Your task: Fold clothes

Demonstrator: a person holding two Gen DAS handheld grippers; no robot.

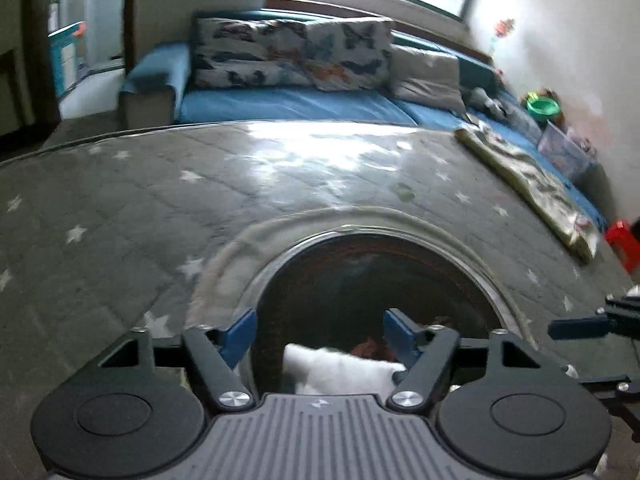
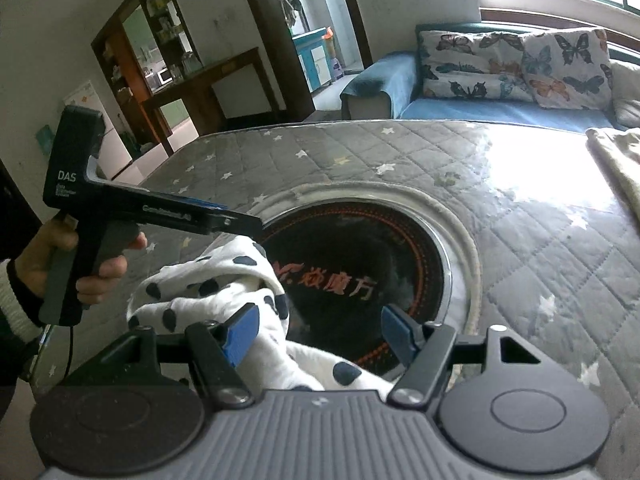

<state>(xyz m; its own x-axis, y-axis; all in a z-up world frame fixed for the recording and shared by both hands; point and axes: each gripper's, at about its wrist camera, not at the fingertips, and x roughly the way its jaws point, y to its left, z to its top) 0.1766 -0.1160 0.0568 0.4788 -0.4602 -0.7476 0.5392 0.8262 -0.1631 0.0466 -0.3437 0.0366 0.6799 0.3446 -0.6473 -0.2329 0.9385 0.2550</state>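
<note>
While the bunched white garment with dark spots (image 2: 224, 292) sits unfolded under both tools, left gripper (image 1: 318, 330) and right gripper (image 2: 318, 330) gape empty; next needs an edge pinched.

The right gripper (image 2: 318, 330) hangs over a white garment (image 2: 208, 300) with dark spots, its blue fingers (image 2: 240, 334) spread wide, nothing between them but cloth below. The garment lies bunched at the near edge of a round black hotplate (image 2: 360, 256) set into a table covered by a grey starred quilt (image 2: 520, 216). At left a hand (image 2: 68, 256) holds the left gripper (image 2: 160, 210), its tip above the garment. A sofa (image 2: 460, 110) with butterfly cushions (image 2: 516, 64) stands behind.
</note>
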